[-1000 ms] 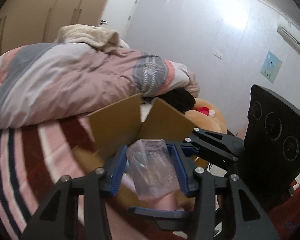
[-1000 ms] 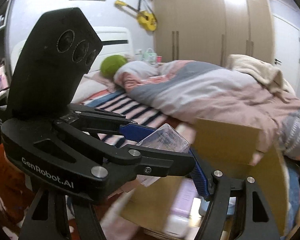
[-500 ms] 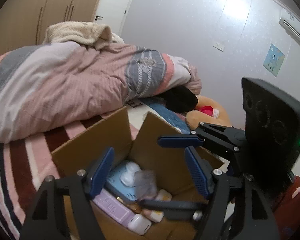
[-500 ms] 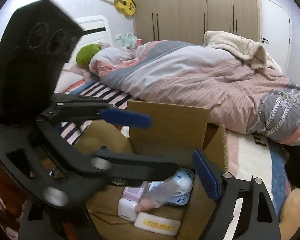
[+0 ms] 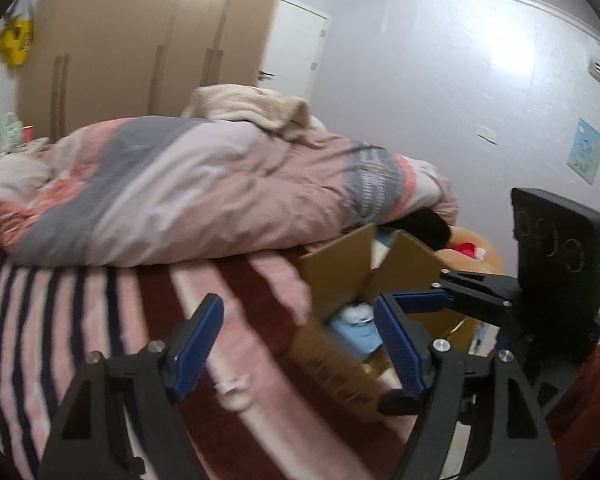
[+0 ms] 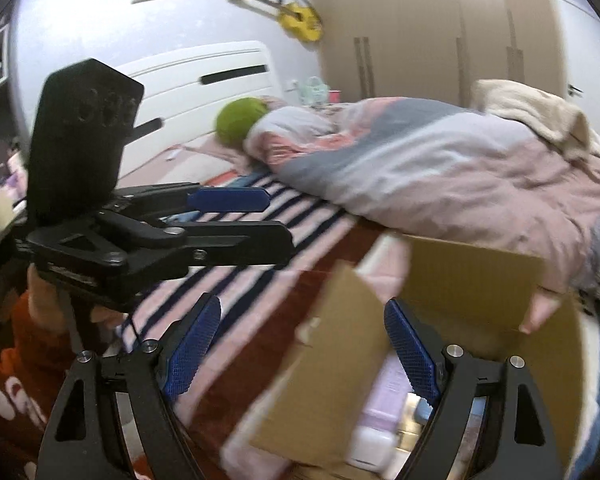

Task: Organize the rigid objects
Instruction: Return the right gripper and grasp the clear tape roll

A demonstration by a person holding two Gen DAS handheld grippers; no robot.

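An open cardboard box (image 5: 340, 276) stands on the striped bed, right of centre in the left wrist view; a light blue item (image 5: 354, 326) shows inside it. In the right wrist view the box (image 6: 468, 280) fills the lower right, with a lilac item (image 6: 384, 384) and a white one (image 6: 366, 446) inside. My left gripper (image 5: 300, 340) is open and empty, left of the box, above the bedsheet. A small pink and white object (image 5: 234, 386) lies on the sheet below it. My right gripper (image 6: 306, 344) is open and empty over the box's near flap.
A rumpled pink and grey duvet (image 5: 188, 192) lies across the bed behind the box, with a beige blanket (image 5: 252, 110) on top. A green round cushion (image 6: 240, 120) sits near the headboard. An orange plush toy (image 5: 472, 250) lies beyond the box. Wardrobes line the far wall.
My left gripper held a clear plastic container over the box, opened and let it drop in. Both grippers have since swung left, away from the box opening.
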